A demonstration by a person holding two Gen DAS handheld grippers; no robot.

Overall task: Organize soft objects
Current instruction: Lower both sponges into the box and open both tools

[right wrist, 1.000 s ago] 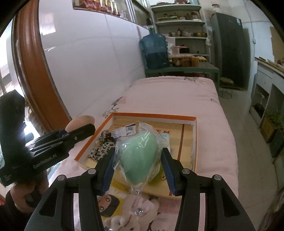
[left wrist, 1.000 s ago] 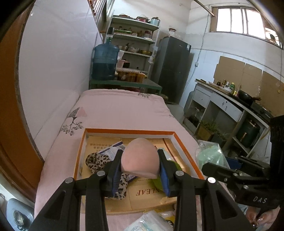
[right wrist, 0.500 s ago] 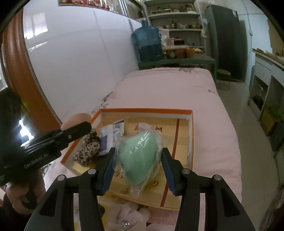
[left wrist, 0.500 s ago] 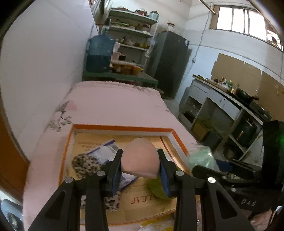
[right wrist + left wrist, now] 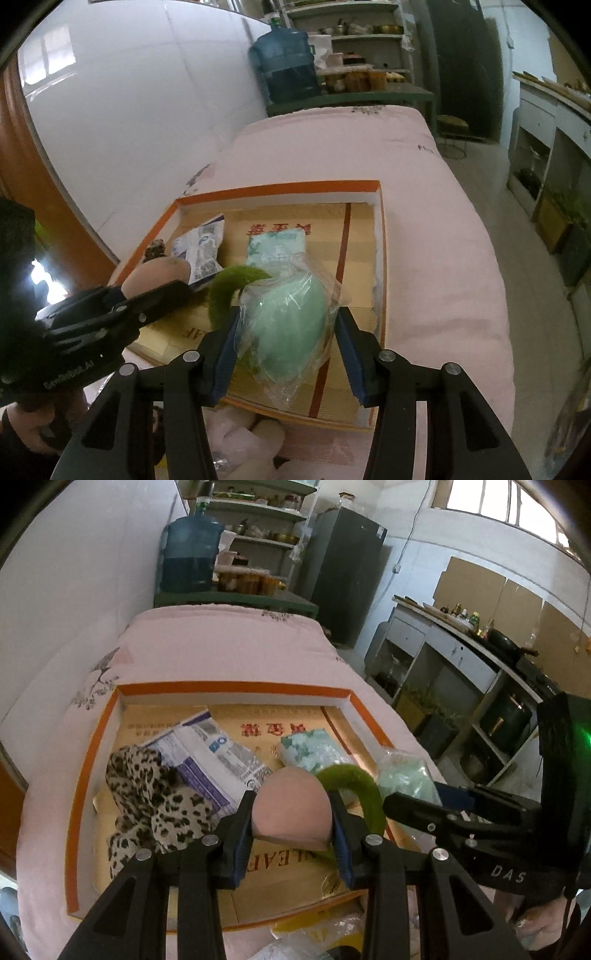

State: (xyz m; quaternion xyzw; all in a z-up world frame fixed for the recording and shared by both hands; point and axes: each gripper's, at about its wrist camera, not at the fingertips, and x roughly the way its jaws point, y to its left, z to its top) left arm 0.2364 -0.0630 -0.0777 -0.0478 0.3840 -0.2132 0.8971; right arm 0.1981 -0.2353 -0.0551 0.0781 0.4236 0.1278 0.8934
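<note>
My left gripper (image 5: 291, 812) is shut on a pink teardrop sponge (image 5: 290, 814), held low over the orange-rimmed cardboard box (image 5: 236, 687) on the pink bed. My right gripper (image 5: 286, 332) is shut on a green sponge in a clear plastic bag (image 5: 290, 326), over the box's near right part. Inside the box lie a leopard-print cloth (image 5: 147, 794), a blue-white packet (image 5: 210, 753), a pale green packet (image 5: 310, 747) and a curved green felt piece (image 5: 354, 782). In the right wrist view the left gripper (image 5: 147, 295) with the pink sponge (image 5: 155, 275) shows at left.
The pink bed (image 5: 424, 229) runs along a white wall at left. A blue water jug (image 5: 190, 554) and shelves stand beyond the bed's far end. Counters and cabinets (image 5: 461, 664) line the right. Soft toys and bags (image 5: 243, 435) lie in front of the box.
Both grippers have come down and forward toward the box, each still holding its sponge. The box and its contents now look larger and closer.
</note>
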